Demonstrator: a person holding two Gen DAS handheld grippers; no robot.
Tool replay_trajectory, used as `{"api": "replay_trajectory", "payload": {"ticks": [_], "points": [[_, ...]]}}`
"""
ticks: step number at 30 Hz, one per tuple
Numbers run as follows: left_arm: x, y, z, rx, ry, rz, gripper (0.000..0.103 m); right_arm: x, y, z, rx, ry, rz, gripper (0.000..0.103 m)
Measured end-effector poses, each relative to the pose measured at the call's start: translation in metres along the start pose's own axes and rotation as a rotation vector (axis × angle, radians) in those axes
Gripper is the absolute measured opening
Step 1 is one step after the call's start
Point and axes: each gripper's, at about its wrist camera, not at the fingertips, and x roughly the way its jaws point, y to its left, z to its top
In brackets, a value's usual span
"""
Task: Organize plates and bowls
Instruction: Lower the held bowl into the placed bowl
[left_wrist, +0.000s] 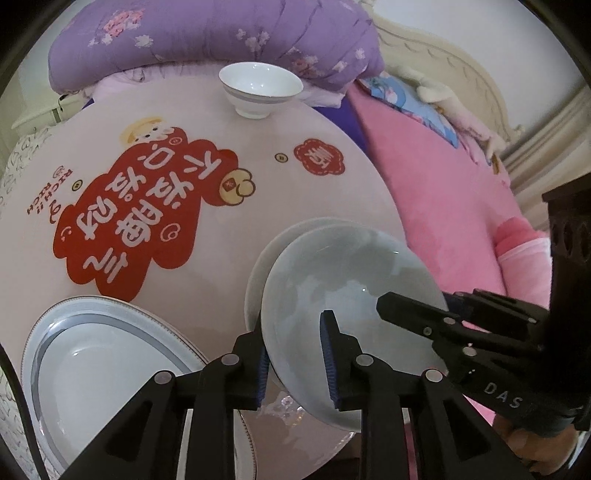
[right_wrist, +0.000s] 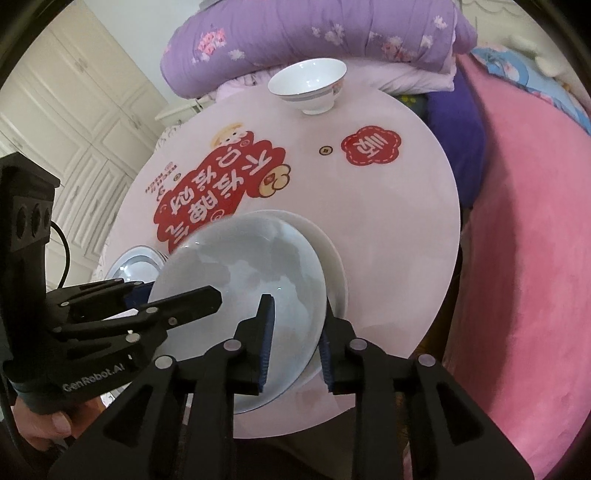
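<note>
Reading markings: "GenRobot.AI" is printed in white on the black body of the left gripper (left_wrist: 291, 325); "DAS" shows on the body of the right gripper (right_wrist: 297, 310); "RICH!! RICH" runs in small red letters beside the large red cloud-shaped print with white Chinese characters (left_wrist: 147, 214).
Further print: small red flower-shaped badge with one white character (left_wrist: 319, 160), apart from the large print.
Task item: pale blue-grey glazed shallow plate (left_wrist: 351, 280), tilted, lying over a plain white plate (left_wrist: 258, 266) at the near edge of the desk.
Left fingers: narrow, straddling the blue-grey plate's left rim, one outside and one over the inner face; whether the pads press cannot be told.
Right fingers: narrow, straddling the opposite rim in like manner; pressure cannot be told.
Other crockery: white plate with grey band and thin gold rim (left_wrist: 110, 350) near the left of the pair; white footed bowl with grey band (left_wrist: 260, 88) at the far edge, well apart.
Surface: round pale pink desk (left_wrist: 351, 192), smooth.
Room: purple floral quilt (left_wrist: 221, 37) rolled behind the desk; pink bed cover (left_wrist: 443, 206) to the right; cream carved headboard (left_wrist: 461, 74); cream panelled wardrobe doors (right_wrist: 74, 110).
Operator: a hand (right_wrist: 40, 424) grips the left gripper's handle.
</note>
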Motion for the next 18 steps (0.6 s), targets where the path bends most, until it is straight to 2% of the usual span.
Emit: {"api": "replay_trajectory", "payload": {"ticks": [5,13,18], "points": [[0.004,-0.002,0.000,0.005,-0.003,-0.004,0.025,-0.003,-0.003,0.001,0.004,-0.007,0.009,0.029],[0.008,0.007,0.005,-0.013,0.004,-0.027,0.026,-0.004,-0.001,0.001,0.000,-0.023,0.027,0.039],[0.007,0.007,0.005,-0.017,0.006,-0.030,0.027,-0.006,0.000,0.001,-0.008,-0.038,0.023,0.041]]}}
